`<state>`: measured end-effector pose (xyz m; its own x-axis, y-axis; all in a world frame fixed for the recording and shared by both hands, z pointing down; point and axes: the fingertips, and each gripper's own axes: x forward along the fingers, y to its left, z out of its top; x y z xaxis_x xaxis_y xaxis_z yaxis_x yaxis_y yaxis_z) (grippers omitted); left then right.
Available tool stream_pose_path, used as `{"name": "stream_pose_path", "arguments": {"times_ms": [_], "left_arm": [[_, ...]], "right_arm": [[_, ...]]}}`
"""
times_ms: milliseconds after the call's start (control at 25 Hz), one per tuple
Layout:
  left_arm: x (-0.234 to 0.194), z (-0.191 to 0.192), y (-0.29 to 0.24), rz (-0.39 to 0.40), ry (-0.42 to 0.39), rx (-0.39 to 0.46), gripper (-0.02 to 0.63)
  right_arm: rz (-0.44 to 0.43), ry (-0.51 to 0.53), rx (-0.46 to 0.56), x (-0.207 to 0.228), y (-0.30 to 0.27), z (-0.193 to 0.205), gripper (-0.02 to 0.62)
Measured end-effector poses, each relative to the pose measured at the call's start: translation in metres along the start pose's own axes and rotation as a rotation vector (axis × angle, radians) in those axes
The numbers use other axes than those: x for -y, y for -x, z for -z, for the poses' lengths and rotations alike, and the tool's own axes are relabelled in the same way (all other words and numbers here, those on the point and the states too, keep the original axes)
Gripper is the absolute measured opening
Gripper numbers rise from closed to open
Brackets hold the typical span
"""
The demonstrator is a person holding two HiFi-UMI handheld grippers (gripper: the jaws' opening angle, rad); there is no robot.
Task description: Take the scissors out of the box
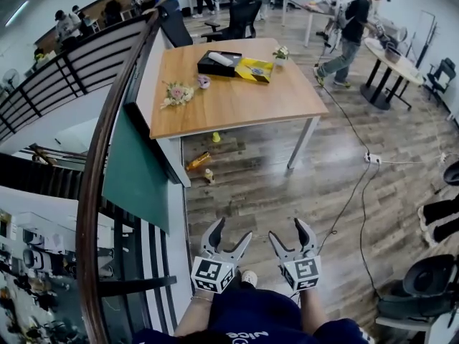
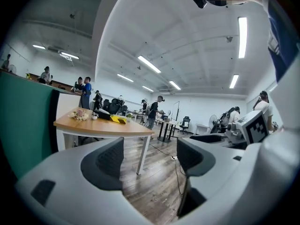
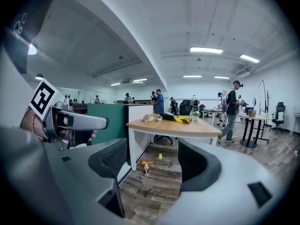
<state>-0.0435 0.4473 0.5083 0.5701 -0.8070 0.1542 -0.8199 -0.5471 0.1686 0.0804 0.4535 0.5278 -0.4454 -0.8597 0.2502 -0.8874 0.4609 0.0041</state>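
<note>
A black box with a white object lying in it sits at the far side of a wooden table, next to a yellow packet. No scissors can be made out from here. My left gripper and right gripper are held side by side close to my body, far short of the table, both open and empty. In the left gripper view the open gripper points toward the table and the box. The right gripper view shows its open gripper facing the table.
A flower bunch and a small potted plant stand on the table. Bottles lie on the floor under it. A curved railing and a green panel run along the left. A cable with a power strip crosses the wooden floor at right. People stand at the back.
</note>
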Motion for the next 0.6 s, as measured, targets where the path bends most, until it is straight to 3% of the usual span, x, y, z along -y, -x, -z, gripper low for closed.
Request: {"name": "stream_pose_path", "arguments": {"times_ms": [160, 600], "left_arm": [[-0.005, 0.003, -0.004, -0.027, 0.023, 0.005, 0.337], [-0.038, -0.005, -0.077, 0.048, 0.012, -0.011, 0.336]], "right_arm": [[-0.018, -0.015, -0.012, 0.004, 0.000, 0.005, 0.331], [-0.006, -0.048, -0.017, 0.033, -0.063, 0.000, 0.322]]}}
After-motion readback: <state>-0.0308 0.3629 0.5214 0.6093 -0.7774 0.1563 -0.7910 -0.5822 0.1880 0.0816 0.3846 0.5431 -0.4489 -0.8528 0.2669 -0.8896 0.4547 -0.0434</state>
